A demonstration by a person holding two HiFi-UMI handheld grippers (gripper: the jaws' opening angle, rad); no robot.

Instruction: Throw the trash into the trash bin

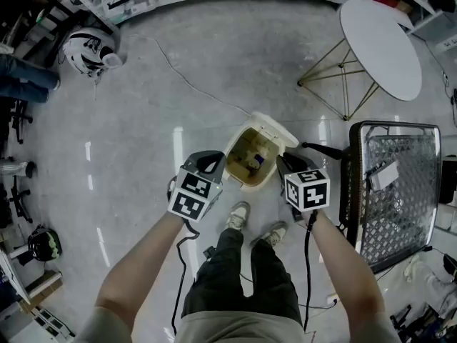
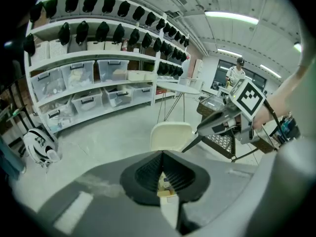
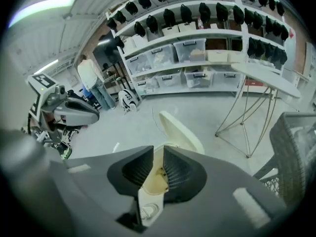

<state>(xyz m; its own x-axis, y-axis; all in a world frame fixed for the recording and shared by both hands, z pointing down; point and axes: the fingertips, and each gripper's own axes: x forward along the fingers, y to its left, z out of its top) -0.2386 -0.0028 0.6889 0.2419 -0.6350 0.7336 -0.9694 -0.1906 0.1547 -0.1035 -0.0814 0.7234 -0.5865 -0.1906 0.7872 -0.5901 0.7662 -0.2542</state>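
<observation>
Already the trash [image 1: 251, 160] is seen lying inside the cream trash bin [image 1: 234, 150], which stands on the grey floor [image 1: 214, 56] with its lid [image 1: 277, 126] tipped open away from the person. What the pieces are cannot be made out; only dark and yellowish bits are shown against the bin's inner wall.

The left hand-held gripper [image 1: 211, 164] is held just beside the bin's left rim and above it, pointed downward. In the left gripper view this hand-held gripper [image 2: 162, 157] is shown with its ribbed pads [image 2: 148, 174] brought together at the tips, and nothing is gripped between them; the bin's lid [image 2: 170, 135] is seen beyond them.

The right hand-held gripper [image 1: 291, 166] is held at the bin's right rim, level with the left one, the bin lying between the two. In the right gripper view its jaws [image 3: 159, 154] are shown slightly apart, a narrow slot being left between the pads [image 3: 180, 174]. Nothing is clamped there, and the bin's inside is glimpsed through the slot.

A pair of shoes [image 1: 239, 216] is planted just behind the bin. A wire-mesh cart [image 1: 393, 126] is parked to the right, near the right forearm, and a white helmet [image 1: 87, 51] is left on the floor well apart at the upper left.
</observation>
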